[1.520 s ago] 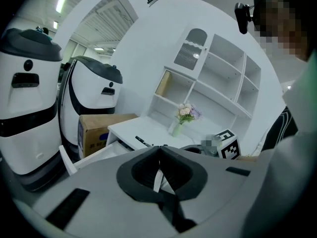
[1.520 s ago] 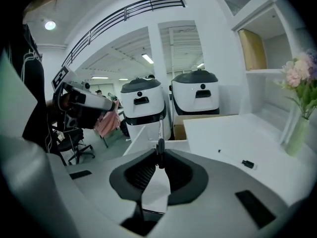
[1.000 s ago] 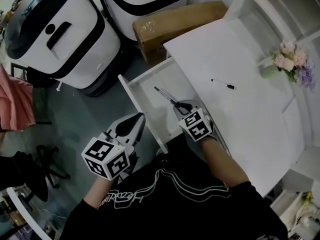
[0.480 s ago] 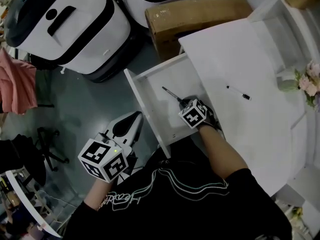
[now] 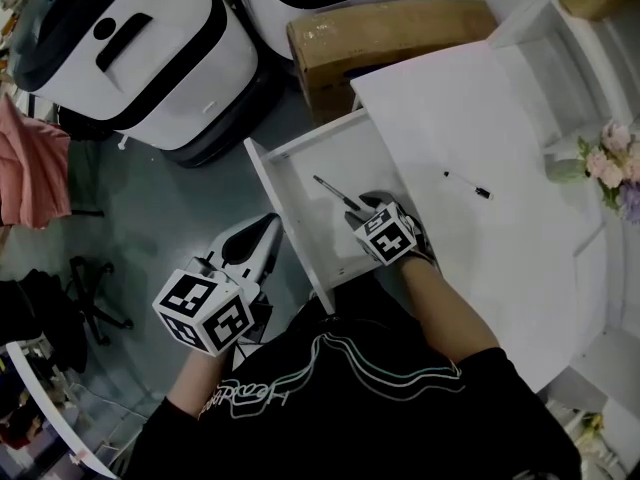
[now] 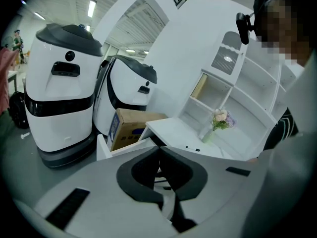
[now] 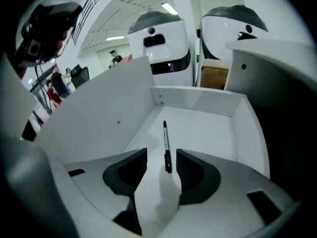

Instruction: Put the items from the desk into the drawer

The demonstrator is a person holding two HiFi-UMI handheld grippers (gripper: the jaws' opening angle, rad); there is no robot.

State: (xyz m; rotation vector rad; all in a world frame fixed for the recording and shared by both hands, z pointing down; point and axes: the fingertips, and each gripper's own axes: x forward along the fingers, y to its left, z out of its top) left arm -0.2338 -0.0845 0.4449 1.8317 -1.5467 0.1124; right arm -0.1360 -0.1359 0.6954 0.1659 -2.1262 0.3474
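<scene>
A black pen [image 7: 166, 146] lies on the floor of the open white drawer [image 7: 198, 100], its near end between the fingers of my right gripper [image 7: 162, 162]. That gripper is open and neither pad touches the pen. From the head view, the right gripper [image 5: 362, 208] sits low inside the drawer [image 5: 262, 173], with the pen [image 5: 335, 194] pointing away from it. A second black pen [image 5: 468, 185] rests on the white desk [image 5: 480, 118]. My left gripper [image 5: 270, 230] hangs over the floor left of the drawer, shut and empty [image 6: 159, 155].
A cardboard box [image 5: 385, 33] stands on the floor behind the drawer, beside two large white machines [image 5: 130, 48]. A small vase of flowers [image 5: 600, 163] sits at the desk's right by the white shelves [image 5: 560, 48]. A black chair base [image 5: 90, 298] is at the left.
My right gripper has come down into the drawer with the pen and now stands open with the pen lying on the drawer floor. The left gripper has barely moved.
</scene>
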